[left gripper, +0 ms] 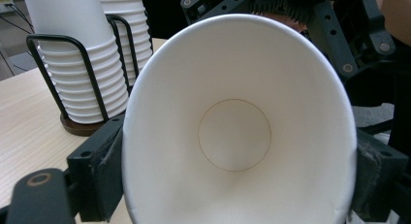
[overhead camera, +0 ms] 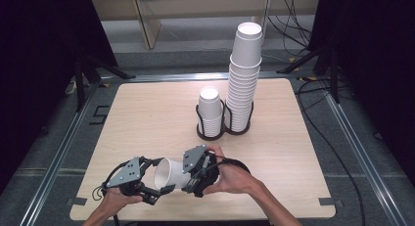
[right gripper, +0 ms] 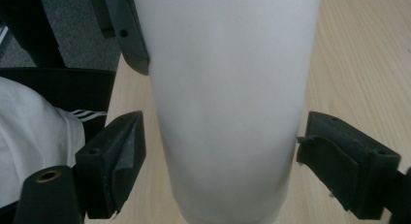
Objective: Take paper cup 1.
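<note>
White paper cup (overhead camera: 169, 173) lies sideways between the left gripper (overhead camera: 161, 189) and right gripper (overhead camera: 193, 179), above the pale wooden table's (overhead camera: 147, 118) near edge. Two stacks of white cups (overhead camera: 243, 79) stand in black wire holders toward the far edge.

From the left gripper view, both jaws press the cup's (left gripper: 237, 132) rim.

From the right gripper view, the jaws stand apart from the cup's (right gripper: 228, 98) sides, unclamped.

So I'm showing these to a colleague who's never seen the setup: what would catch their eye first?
Probably the tall stack of white cups leaning up out of the black wire holder at the far middle of the table, beside a shorter stack. Next, the single paper cup held sideways near the front edge between the left tool and the right tool, with the left tool's jaws pressed against its rim.
</note>
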{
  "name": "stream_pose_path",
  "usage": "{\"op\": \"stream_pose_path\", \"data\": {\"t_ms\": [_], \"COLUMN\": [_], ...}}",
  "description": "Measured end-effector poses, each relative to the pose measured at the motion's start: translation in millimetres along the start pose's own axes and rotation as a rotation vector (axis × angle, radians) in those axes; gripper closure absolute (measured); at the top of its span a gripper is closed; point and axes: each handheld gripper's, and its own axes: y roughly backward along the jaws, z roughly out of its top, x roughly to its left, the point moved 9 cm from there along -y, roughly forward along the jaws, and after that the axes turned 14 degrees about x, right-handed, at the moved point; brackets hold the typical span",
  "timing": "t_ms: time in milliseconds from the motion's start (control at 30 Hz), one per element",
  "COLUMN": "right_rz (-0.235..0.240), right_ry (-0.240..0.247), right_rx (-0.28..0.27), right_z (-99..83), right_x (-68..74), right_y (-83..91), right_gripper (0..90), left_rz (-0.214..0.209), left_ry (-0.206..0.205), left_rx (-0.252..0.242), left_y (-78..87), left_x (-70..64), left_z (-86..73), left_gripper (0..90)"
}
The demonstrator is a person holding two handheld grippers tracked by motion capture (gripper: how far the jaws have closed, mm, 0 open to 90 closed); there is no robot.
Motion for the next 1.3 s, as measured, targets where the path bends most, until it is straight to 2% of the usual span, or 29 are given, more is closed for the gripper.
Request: {"op": "stream_pose_path", "data": {"t_ms": [67,100,167,267,400,767,900,1000,1033,1067,1133,1167,1200,1267,1300], "right_rz": [-0.002,-0.003,0.003,0.002,0.012,0.033,0.037,0.035,0.05,0.04,0.043,0.064,0.067,0.051,0.063], "right_ry": [0.006,0.014,0.013,0.019,0.032,0.032,0.039,0.053,0.031,0.056,0.059,0.04,0.046,0.048,0.045], "right_rx": [0.007,0.009,0.014,0.016,0.022,0.043,0.043,0.04,0.048,0.039,0.034,0.031,0.021,0.019,0.012], "right_z": [2.1,3.2,5.0,8.0,10.6,12.5,13.1,14.0,13.1,14.2,14.1,13.5,14.0,13.2,13.6], "right_x": [1.1,1.5,2.6,1.9,2.4,3.7,3.6,3.6,5.7,4.1,3.9,6.3,6.0,3.8,5.7], "right_y": [-2.7,-3.9,-6.0,-8.9,-13.3,-23.0,-24.4,-25.8,-26.8,-27.1,-27.1,-26.8,-26.4,-25.2,-24.4], "right_gripper": [17.1,17.5,17.7,17.5,18.3,19.2,20.0,20.5,20.9,21.5,22.0,22.0,22.1,22.2,22.2], "left_rz": [-0.009,-0.002,-0.011,-0.006,-0.009,-0.014,-0.027,-0.029,-0.029,-0.03,-0.038,-0.038,-0.039,-0.043,-0.042], "left_ry": [0.001,-0.005,-0.005,-0.016,-0.009,-0.027,-0.023,-0.03,-0.032,-0.03,-0.016,-0.015,-0.011,0.002,0.003], "left_rx": [-0.012,0.009,-0.003,0.016,0.013,0.021,-0.006,-0.001,0.003,0.0,-0.013,-0.012,-0.02,-0.046,-0.052], "left_y": [-2.3,-1.7,-3.1,-1.7,-2.8,-2.6,-3.5,-3.0,-2.8,-3.1,-3.1,-2.5,-2.5,-3.3,-3.2], "left_x": [-1.6,-1.5,-2.3,-2.0,-3.4,-4.2,-6.0,-6.7,-6.7,-6.7,-7.1,-6.6,-6.4,-6.7,-6.7], "left_z": [0.8,-0.9,-0.2,-1.4,-1.0,-1.3,0.8,0.4,0.1,0.3,1.0,0.7,1.1,2.6,2.7], "left_gripper": [13.2,13.2,13.2,13.2,13.2,13.1,13.2,13.2,13.2,13.1,12.8,12.3,11.5,10.3,10.0]}}
